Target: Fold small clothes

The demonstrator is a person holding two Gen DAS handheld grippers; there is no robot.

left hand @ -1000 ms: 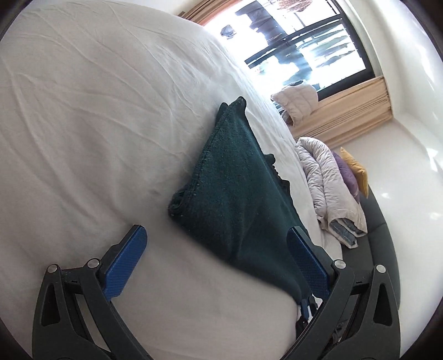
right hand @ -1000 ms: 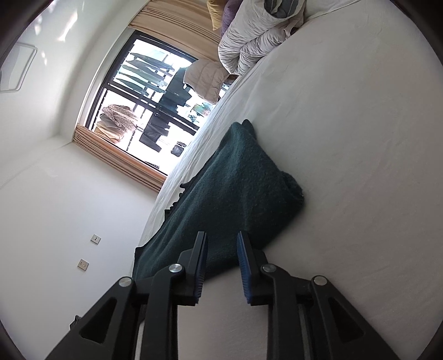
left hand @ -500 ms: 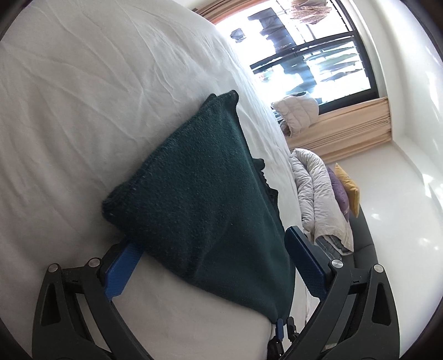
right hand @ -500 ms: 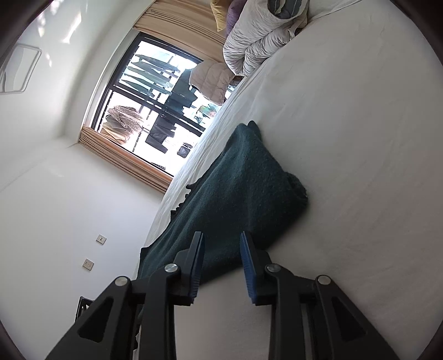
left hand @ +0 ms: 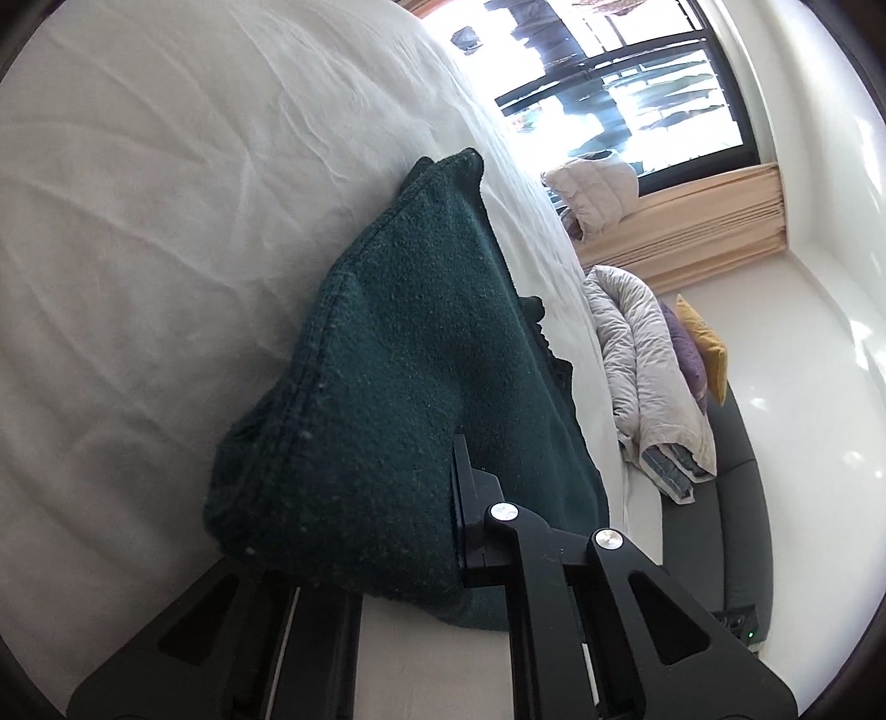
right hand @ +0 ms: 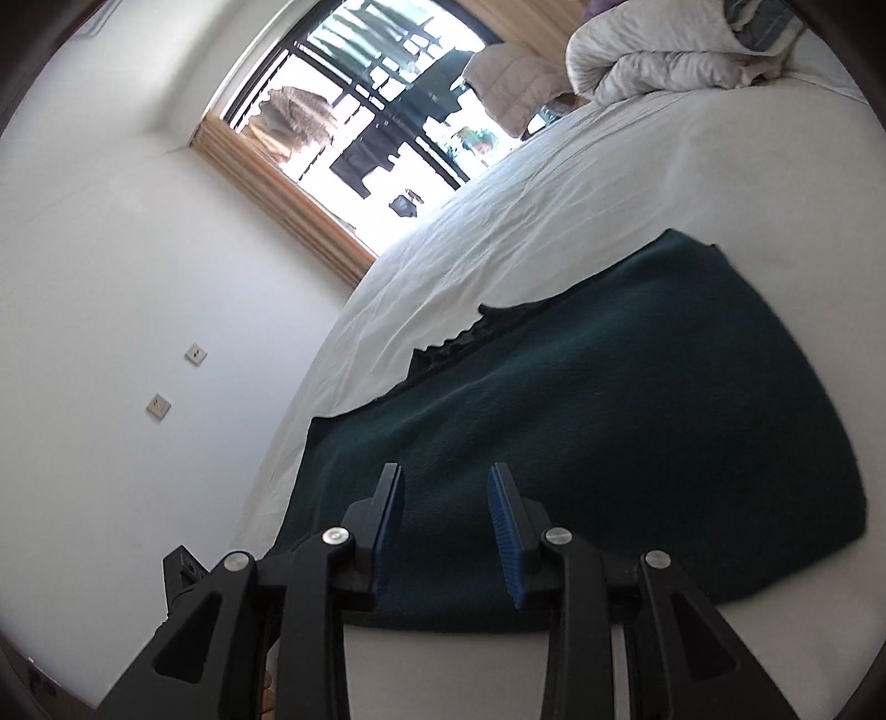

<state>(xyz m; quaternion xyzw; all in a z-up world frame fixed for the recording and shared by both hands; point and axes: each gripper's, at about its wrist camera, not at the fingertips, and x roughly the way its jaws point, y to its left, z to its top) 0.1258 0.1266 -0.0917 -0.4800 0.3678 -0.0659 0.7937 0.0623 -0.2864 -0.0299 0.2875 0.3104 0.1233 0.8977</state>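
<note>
A dark green knitted garment (left hand: 404,354) lies on a white bed sheet (left hand: 138,194). In the left wrist view my left gripper (left hand: 437,515) is shut on the garment's near corner; the cloth drapes over and hides the left finger. In the right wrist view the same garment (right hand: 637,421) spreads flat on the sheet (right hand: 609,188). My right gripper (right hand: 446,531) hovers over its near edge with the blue pads a hand's width apart and nothing between them.
A rolled grey-white duvet (left hand: 642,365) with purple and yellow pillows lies at the bed's far end, also in the right wrist view (right hand: 664,50). A large window (right hand: 376,105) and a white wall with sockets (right hand: 158,407) are beyond the bed edge.
My left gripper has closed on the garment's corner; it was wide open before. My right gripper has opened wider and moved over the garment's edge.
</note>
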